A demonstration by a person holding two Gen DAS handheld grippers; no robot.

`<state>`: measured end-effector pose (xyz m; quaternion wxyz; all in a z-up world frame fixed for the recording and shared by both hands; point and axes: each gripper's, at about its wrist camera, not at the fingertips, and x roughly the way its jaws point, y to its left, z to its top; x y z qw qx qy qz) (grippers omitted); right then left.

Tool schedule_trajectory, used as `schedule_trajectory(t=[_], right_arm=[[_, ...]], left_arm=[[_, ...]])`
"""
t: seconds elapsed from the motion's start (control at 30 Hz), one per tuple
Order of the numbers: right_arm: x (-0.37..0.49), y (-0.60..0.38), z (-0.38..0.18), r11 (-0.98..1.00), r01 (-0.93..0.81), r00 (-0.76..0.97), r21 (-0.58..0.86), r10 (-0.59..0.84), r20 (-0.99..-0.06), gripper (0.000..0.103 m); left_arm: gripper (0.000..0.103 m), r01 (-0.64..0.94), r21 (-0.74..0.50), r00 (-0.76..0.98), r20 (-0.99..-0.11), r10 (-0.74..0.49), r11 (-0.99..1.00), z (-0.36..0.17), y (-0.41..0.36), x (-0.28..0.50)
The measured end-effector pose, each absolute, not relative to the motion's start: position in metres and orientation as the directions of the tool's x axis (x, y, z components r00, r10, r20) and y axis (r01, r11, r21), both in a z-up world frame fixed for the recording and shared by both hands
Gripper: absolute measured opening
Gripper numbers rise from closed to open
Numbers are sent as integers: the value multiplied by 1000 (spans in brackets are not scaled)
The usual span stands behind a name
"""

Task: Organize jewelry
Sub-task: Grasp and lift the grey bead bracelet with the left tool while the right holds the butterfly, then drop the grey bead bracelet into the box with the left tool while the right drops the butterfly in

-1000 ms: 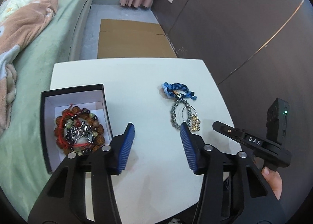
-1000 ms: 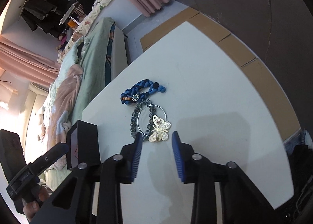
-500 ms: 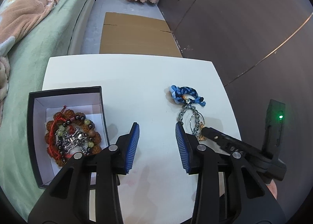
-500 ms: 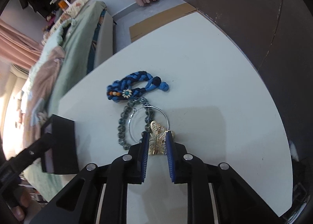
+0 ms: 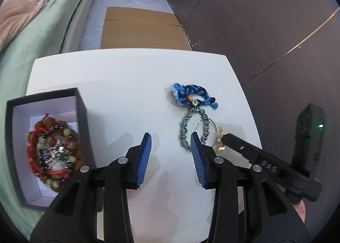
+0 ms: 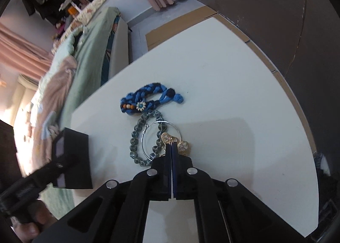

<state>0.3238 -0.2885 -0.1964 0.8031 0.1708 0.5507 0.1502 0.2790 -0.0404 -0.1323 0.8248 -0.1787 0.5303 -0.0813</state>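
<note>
On the white table (image 5: 127, 73) lie a blue braided bracelet (image 5: 191, 94), a grey-green bead bracelet (image 6: 133, 141) and a silver hoop (image 6: 144, 136) with a gold butterfly charm (image 6: 184, 146). My right gripper (image 6: 171, 145) is shut on that butterfly charm, which still rests on the table; in the left wrist view its tip (image 5: 226, 138) meets the charm (image 5: 221, 147). My left gripper (image 5: 170, 136) hangs open above bare table, with nothing between its fingers. To its left, a black box (image 5: 81, 113) with white lining holds several bead bracelets (image 5: 53, 151).
A bed (image 5: 42, 20) with green sheet and pink blanket runs along the table's left side. Flat cardboard (image 5: 142, 28) lies on the floor beyond the far edge. A dark wall (image 5: 265, 30) stands close on the right. The table's right edge (image 5: 252, 115) is near the jewelry.
The right jaws closed from apart onto the gold butterfly charm. The left gripper came lower and nearer the table, its jaws a little narrower than before.
</note>
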Motion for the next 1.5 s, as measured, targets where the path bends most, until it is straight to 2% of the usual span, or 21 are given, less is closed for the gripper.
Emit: schedule_trajectory(t=[0.13, 0.3, 0.47, 0.53, 0.7, 0.73, 1.13, 1.5], right_arm=[[321, -302, -192, 882, -31, 372, 471, 448, -813, 0], [322, -313, -188, 871, -14, 391, 491, 457, -799, 1], [323, -324, -185, 863, 2, 409, 505, 460, -788, 1], [324, -328, -184, 859, 6, 412, 511, 464, -785, 1], [323, -329, -181, 852, -2, 422, 523, 475, -772, 1], [322, -330, -180, 850, -3, 423, 526, 478, -770, 1], [315, -332, -172, 827, -39, 443, 561, 518, -732, 1], [306, -323, -165, 789, -87, 442, 609, 578, -686, 1]], left_arm=[[38, -46, -372, 404, -856, -323, 927, -143, -53, 288], [28, -36, -325, 375, -881, -288, 945, -157, -69, 300], [26, -13, -277, 362, -897, -253, 961, -164, -85, 306], [20, -11, -246, 345, -911, -227, 969, -168, -90, 307], [15, -6, -145, 351, -927, -134, 989, -168, -103, 306], [10, -7, -136, 350, -928, -125, 991, -168, -103, 306], [10, -14, -268, 401, -884, -241, 963, -123, -81, 291], [10, -40, -270, 497, -841, -215, 962, -68, -45, 261]])
